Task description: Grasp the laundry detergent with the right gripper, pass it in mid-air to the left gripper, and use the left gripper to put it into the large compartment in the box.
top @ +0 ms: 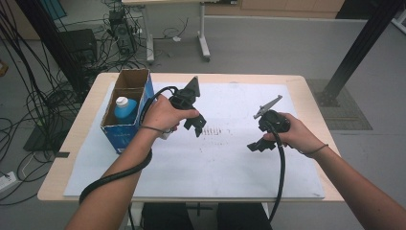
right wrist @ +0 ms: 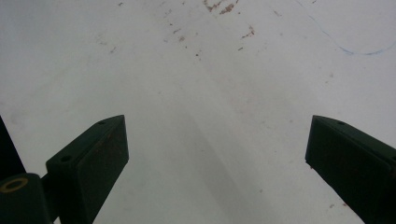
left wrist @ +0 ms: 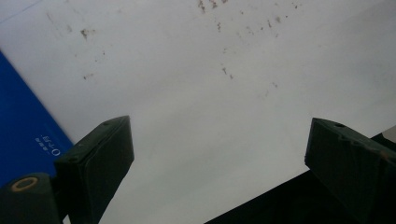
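My left gripper (top: 195, 125) hovers over the white sheet (top: 225, 163) just right of a blue cardboard box (top: 125, 122). Its jaws stand wide apart, open and empty (left wrist: 219, 154), with the box's blue wall (left wrist: 23, 135) at that view's left edge. Inside the box stands a blue bottle with a white cap (top: 124, 109). My right gripper (top: 261, 143) is held above the sheet at centre right. It is also open with nothing between its jaws (right wrist: 217, 154). Brown specks (top: 215, 132) mark the paper between the two grippers.
The box's flaps are open at the top. The wooden table (top: 72, 139) edge shows around the sheet. Behind the table lie cables (top: 28, 96), a desk leg (top: 205, 45) and a black post (top: 359, 48). Each gripper trails a black cable (top: 280, 177).
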The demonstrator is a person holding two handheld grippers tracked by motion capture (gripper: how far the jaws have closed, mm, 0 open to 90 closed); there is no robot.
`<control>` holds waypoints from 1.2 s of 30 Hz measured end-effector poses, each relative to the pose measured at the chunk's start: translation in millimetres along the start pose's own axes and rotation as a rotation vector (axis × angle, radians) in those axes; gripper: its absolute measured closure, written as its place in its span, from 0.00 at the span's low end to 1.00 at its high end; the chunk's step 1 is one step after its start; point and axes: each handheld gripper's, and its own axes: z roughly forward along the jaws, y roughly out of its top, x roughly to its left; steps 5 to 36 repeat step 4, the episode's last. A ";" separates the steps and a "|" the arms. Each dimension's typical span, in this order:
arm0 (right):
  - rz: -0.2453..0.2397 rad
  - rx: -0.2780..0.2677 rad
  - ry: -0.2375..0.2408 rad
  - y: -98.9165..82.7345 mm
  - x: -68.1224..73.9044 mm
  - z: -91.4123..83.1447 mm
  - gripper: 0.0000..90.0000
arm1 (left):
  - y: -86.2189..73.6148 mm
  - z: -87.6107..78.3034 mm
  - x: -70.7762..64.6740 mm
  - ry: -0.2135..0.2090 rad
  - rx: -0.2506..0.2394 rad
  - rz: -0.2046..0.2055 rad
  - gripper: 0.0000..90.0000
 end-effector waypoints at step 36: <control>0.004 -0.007 -0.006 1.2 0.9 -3.6 0.06 | -1.6 -3.8 0.6 -0.001 -0.015 -0.002 0.09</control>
